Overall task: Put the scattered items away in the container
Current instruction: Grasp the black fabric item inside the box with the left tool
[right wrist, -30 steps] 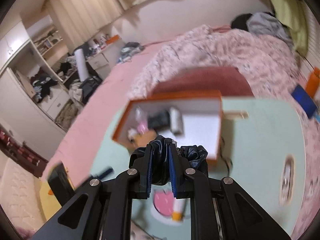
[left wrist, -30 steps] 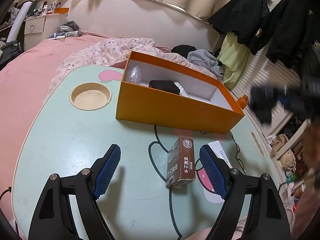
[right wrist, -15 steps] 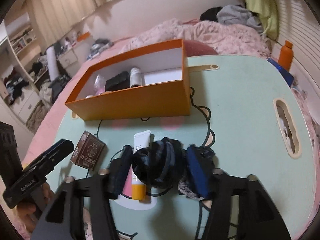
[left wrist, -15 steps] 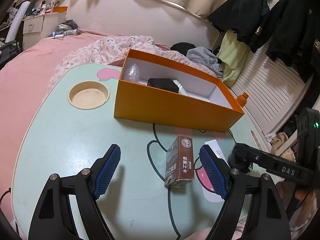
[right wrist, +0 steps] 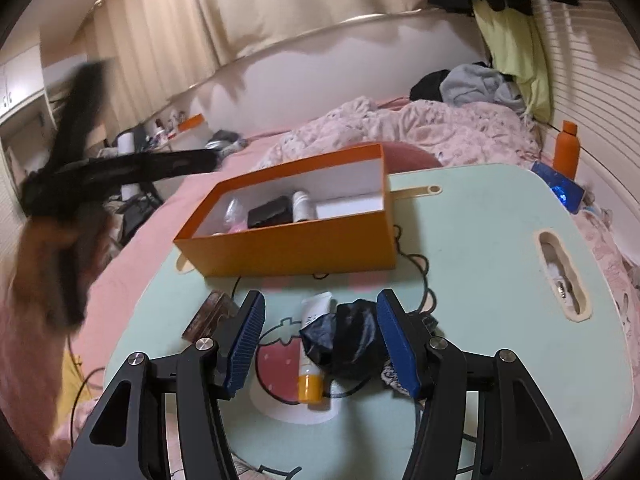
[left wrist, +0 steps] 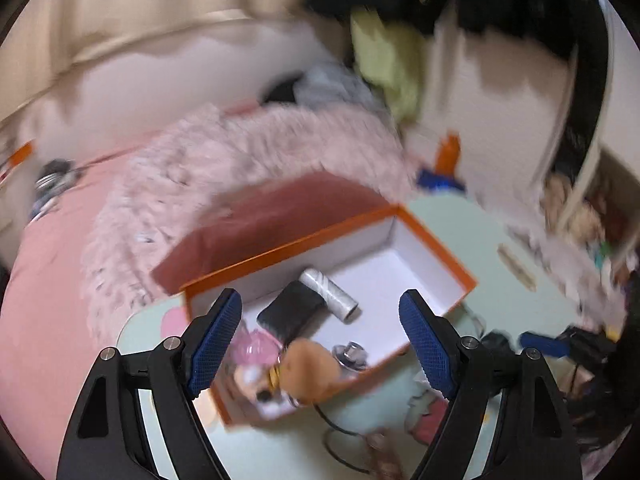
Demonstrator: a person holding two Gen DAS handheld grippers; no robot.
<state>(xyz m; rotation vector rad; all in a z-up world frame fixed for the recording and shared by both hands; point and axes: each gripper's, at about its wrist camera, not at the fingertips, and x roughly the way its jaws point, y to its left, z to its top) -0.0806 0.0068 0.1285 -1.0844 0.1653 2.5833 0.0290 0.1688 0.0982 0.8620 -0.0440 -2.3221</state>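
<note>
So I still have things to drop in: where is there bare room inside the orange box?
The orange box is bare at its white end beyond the white tube. The other end is crowded: black pouch, pink item, small bottle.

Scrunchie (right wrist: 352,338) before box (right wrist: 296,250)

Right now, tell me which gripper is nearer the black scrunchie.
Right. The right gripper sits open around the black scrunchie on the table; the left gripper is raised over the orange box.

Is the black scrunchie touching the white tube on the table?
Touching: in the right wrist view the black scrunchie overlaps and hides the middle of the white tube.
</note>
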